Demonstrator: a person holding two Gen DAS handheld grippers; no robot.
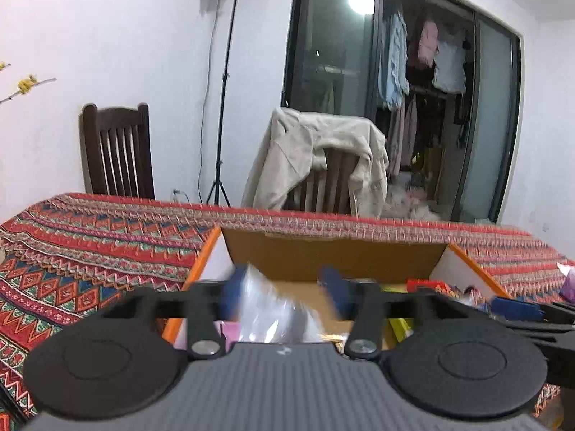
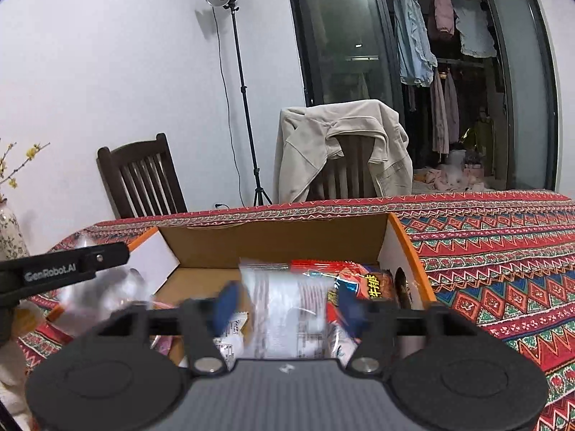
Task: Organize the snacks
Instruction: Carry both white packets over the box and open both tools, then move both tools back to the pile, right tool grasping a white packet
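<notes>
An open cardboard box (image 1: 323,255) with an orange rim stands on the patterned tablecloth. My left gripper (image 1: 284,287) hangs over its left part, blue pads spread apart. A blurred clear packet (image 1: 273,312) lies loose between them, and I cannot see either pad pressing on it. My right gripper (image 2: 287,305) is over the same box (image 2: 273,244), also open. A white packet (image 2: 287,309) sits blurred between its pads, above a red snack packet (image 2: 363,280) inside the box. Each view shows the other gripper at its edge: the right gripper (image 1: 532,312) and the left gripper (image 2: 72,269).
Other snack packs (image 1: 427,283) lie in the box's right part. Behind the table stand a dark wooden chair (image 2: 143,179), a chair draped with a beige jacket (image 2: 341,147) and a light stand (image 2: 244,100). A flowered vase (image 2: 10,233) is at far left.
</notes>
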